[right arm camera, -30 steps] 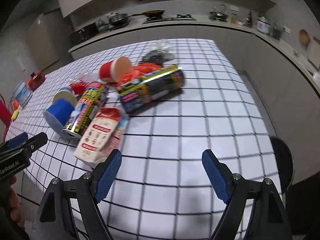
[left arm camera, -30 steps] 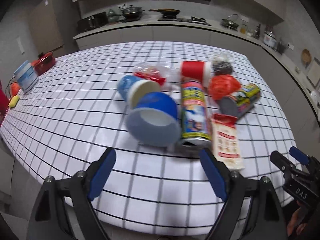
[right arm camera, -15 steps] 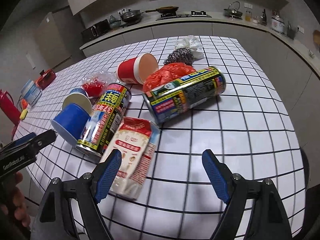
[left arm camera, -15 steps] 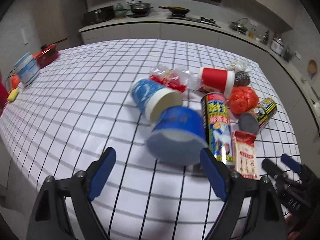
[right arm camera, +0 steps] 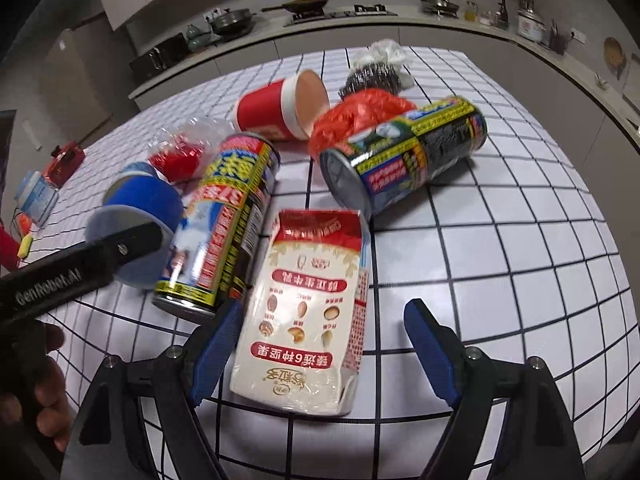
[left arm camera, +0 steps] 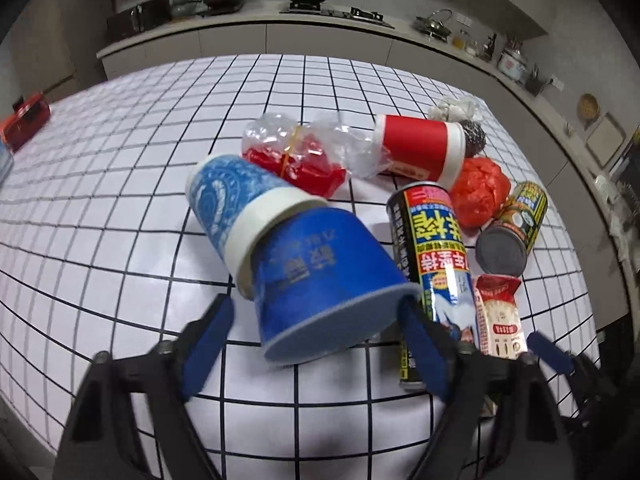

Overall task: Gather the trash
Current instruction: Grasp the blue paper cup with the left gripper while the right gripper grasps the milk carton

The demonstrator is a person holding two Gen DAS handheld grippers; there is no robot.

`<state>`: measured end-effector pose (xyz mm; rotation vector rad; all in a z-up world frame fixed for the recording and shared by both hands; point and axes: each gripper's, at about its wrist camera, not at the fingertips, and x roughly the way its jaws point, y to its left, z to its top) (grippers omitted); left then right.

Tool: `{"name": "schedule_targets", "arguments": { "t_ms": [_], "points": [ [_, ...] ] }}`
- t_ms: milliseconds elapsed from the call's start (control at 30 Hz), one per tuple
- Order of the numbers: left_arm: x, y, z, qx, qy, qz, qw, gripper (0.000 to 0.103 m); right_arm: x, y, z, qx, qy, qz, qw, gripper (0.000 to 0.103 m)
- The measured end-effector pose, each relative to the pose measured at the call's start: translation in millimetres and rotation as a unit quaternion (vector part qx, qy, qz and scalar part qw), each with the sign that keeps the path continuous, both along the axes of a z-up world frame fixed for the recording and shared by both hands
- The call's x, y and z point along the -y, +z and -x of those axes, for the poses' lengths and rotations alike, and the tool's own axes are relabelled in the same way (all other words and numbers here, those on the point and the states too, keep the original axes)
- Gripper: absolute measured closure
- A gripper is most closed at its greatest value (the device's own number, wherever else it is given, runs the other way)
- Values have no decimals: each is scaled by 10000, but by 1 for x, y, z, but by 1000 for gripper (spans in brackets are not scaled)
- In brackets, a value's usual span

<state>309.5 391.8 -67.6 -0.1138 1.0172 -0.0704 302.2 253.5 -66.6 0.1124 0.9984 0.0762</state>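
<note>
On a white grid-patterned table (left arm camera: 120, 184), a heap of trash is lying on its side as two handheld grippers are hovering over it. The left gripper (left arm camera: 316, 344) is closing its jaws around the rim end of a dark blue paper cup (left arm camera: 320, 276), which is sitting between the blue pads, the right pad at its rim and the left one still apart from it. A patterned blue cup (left arm camera: 228, 200) is nesting against it. The right gripper (right arm camera: 320, 356) is holding its jaws wide, straddling a flattened milk carton (right arm camera: 308, 320) without pressing it. Beside the carton, a tall drink can (right arm camera: 228, 220) and a second can (right arm camera: 404, 160) are lying near a red cup (right arm camera: 276, 112) and crumpled orange plastic (right arm camera: 360, 112).
</note>
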Motion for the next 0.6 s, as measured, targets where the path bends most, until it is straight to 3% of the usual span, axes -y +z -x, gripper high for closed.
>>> {"name": "schedule_targets", "arguments": {
  "t_ms": [67, 100, 167, 200, 267, 333, 400, 433, 467, 533, 600],
  "points": [
    [-5, -4, 1, -62, -9, 93, 9999, 52, -1, -3, -1, -51, -41, 19, 10000, 19],
    [-7, -5, 2, -68, -11, 96, 9999, 57, -1, -5, -1, -60, -69, 20, 10000, 19],
    [-11, -8, 3, -83, -9, 140, 9999, 80, 0, -6, -2, -44, -107, 14, 9999, 19],
    [-14, -9, 5, -110, -3, 205, 9997, 86, 2, -5, -2, -12, -119, -33, 9999, 23],
    [-16, -9, 8, -116, 5, 163, 9998, 88, 3, -5, -2, -14, -95, -100, 9999, 29],
    [-18, -9, 13, -130, -39, 127, 9998, 88, 0, -5, -2, -32, -40, -62, 10000, 29],
    [-19, -7, 17, -168, -19, 44, 9998, 83, -1, -5, -1, -57, 10, -35, 10000, 29],
    [-19, -6, 21, -211, -45, 17, 9998, 68, -1, -5, 0, -60, 9, -49, 10000, 29],
    [-19, -4, 24, -236, -61, 3, 9997, 42, -1, -4, 0, -63, 31, -92, 9999, 29],
    [-22, 4, 34, -89, -35, 4, 10000, 23, -1, -4, 1, -62, 49, -114, 9999, 29],
    [-24, 14, 45, 83, -68, -1, 9999, 19, 0, -4, 1, -65, 73, -143, 9999, 29]
  ]
}}
